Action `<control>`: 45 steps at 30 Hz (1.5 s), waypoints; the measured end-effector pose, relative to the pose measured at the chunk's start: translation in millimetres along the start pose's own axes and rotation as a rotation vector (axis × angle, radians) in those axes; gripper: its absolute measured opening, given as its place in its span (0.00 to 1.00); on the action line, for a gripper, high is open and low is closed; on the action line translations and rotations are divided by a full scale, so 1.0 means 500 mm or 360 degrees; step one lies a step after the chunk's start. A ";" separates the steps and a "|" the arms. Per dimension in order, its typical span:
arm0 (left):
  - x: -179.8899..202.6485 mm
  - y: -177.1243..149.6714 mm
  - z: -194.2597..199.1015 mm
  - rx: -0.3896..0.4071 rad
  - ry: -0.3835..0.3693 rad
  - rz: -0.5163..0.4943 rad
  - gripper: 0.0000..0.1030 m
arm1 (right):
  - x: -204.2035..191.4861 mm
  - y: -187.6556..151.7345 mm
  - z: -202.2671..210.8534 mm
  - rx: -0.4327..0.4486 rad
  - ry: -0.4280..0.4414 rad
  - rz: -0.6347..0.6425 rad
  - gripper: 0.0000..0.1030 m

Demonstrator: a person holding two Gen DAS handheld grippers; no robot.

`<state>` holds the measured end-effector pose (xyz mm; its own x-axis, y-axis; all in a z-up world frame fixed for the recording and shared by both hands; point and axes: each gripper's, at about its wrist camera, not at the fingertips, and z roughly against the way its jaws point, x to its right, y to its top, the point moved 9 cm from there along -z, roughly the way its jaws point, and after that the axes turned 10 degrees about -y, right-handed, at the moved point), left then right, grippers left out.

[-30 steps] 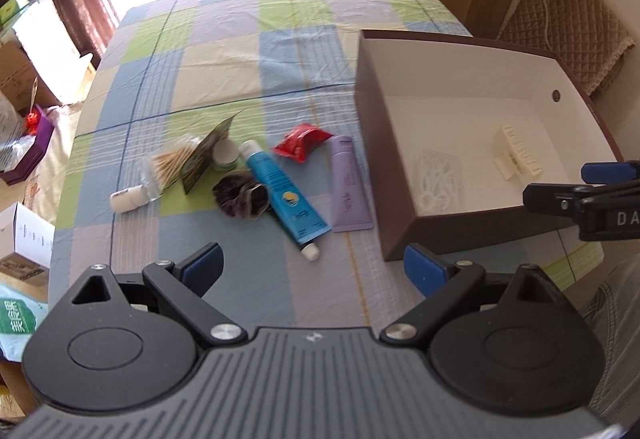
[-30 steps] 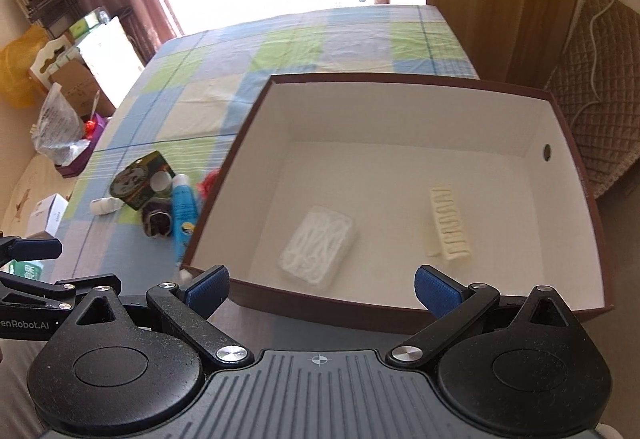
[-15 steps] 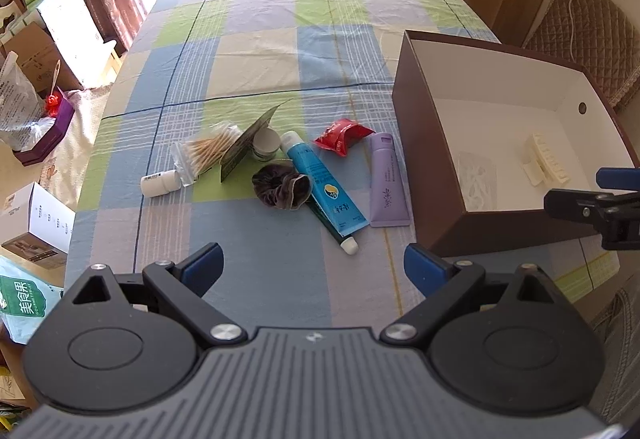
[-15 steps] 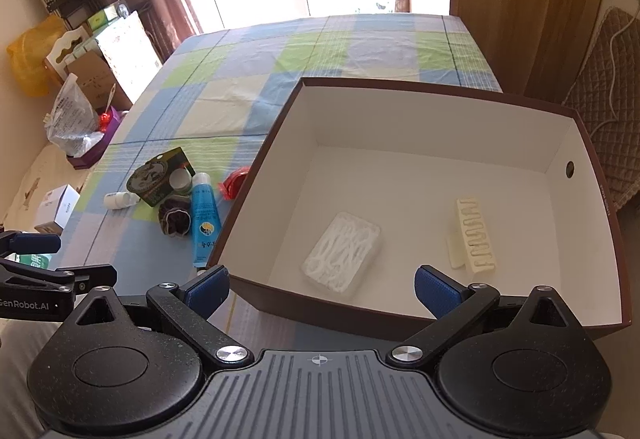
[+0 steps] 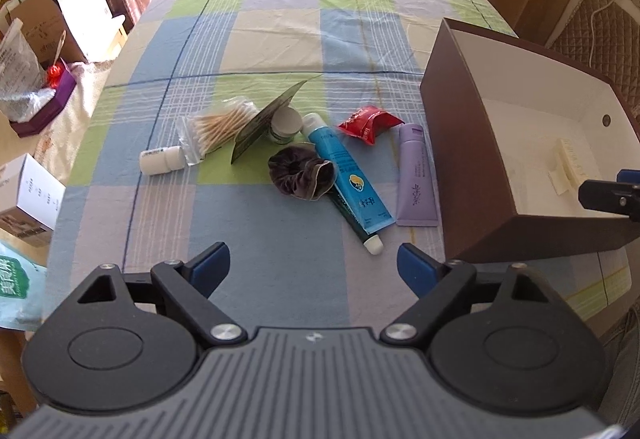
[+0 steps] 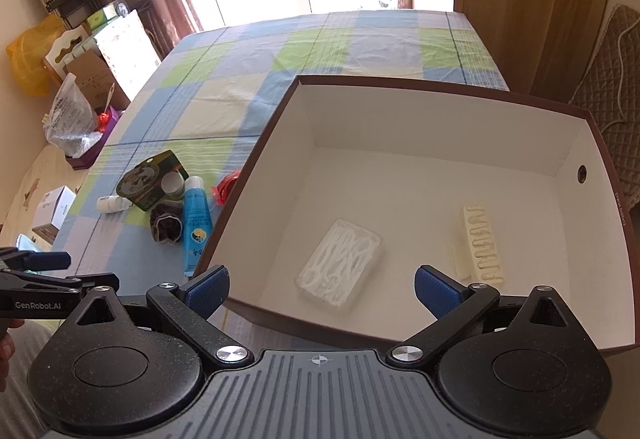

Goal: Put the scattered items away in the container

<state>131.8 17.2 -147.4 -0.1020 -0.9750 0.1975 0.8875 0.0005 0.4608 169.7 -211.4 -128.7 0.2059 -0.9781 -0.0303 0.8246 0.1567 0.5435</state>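
Right now the left gripper (image 5: 313, 264) hangs above the near part of the checked tablecloth (image 5: 280, 23), jaws spread wide and nothing between its blue pads (image 5: 210, 265). Just ahead of it lies the clutter. A blue tube (image 5: 346, 179) runs diagonally, white cap at the far end, and a dark green tube (image 5: 354, 217) pokes out from under it with its white cap (image 5: 375, 244) pointing toward the gripper. Touching the blue tube's left side is a dark velvet scrunchie (image 5: 300, 177). To the right, just beside the box wall, sits a lilac tube (image 5: 416, 177), and a red sachet (image 5: 368, 124) rests at its far end. Further left there's a bag of cotton swabs (image 5: 218, 129), a small white bottle (image 5: 162, 160) on its side, and a green card (image 5: 262, 127) propped up against a little white jar (image 5: 286, 123).

Over on the right, the brown box (image 6: 460, 95) with its white inside stands on the table. The right gripper (image 6: 322, 289) hovers over the box's near edge, jaws equally wide apart, holding nothing. Inside the box a clear case of white floss picks (image 6: 340, 263) lies near the front wall, and a cream hair clip (image 6: 482, 243) lies well to its right. At the left edge of the right wrist view, the other tool's arm and a bit of a hand (image 6: 6, 351) show.
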 end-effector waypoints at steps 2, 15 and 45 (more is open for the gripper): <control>-0.008 0.003 -0.019 -0.0012 -0.0023 0.0037 0.77 | 0.006 0.006 -0.009 -0.0003 -0.0005 -0.0002 1.00; 0.001 0.055 -0.180 -0.0039 -0.0103 0.0181 0.60 | 0.056 0.038 -0.062 -0.0034 -0.0028 -0.0049 1.00; -0.086 0.016 -0.200 -0.0019 0.0139 -0.0132 0.34 | 0.058 0.031 -0.075 -0.0049 -0.0041 -0.0038 1.00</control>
<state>188.1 37.1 -238.5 -0.1364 -0.9872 0.0829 0.8829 -0.0832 0.4621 208.4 -232.0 -152.4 0.1725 -0.9848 -0.0214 0.8452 0.1368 0.5166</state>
